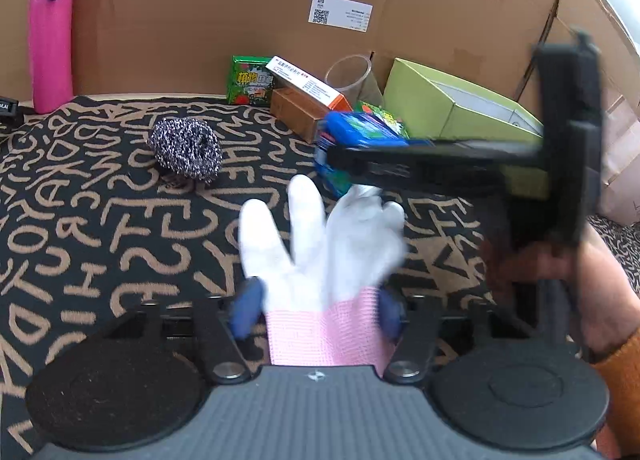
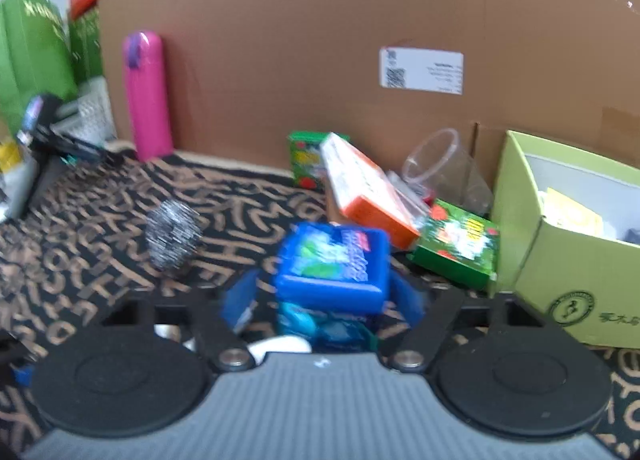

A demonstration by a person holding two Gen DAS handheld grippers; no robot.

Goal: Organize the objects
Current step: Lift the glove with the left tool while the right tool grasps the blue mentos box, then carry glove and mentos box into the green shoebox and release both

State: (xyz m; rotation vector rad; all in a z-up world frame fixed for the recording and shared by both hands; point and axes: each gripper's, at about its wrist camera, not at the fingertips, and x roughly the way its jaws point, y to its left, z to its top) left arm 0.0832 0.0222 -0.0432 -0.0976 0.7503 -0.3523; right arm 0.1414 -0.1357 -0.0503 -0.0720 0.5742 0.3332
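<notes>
The widest open stretch is the black counter cloth with tan lettering (image 1: pixel 100 220), bare across the left and middle. On it only the round steel-wool scrubber (image 1: pixel 185 155) interrupts the way, well apart from the tall pink flask (image 1: pixel 51 36) standing at the far left against the brown cardboard wall (image 1: pixel 208 12), which closes off the whole back. To the right the passage is crowded: a green printed carton (image 1: pixel 248 81), an orange-and-white box (image 1: pixel 306 84), a tipped clear plastic cup (image 1: pixel 349 76) and an open lime-green cardboard box (image 1: pixel 452 108) stand close together. The right gripper (image 2: pixel 324 296) with its blue packet (image 2: pixel 334 264) crosses in front of that cluster.
</notes>
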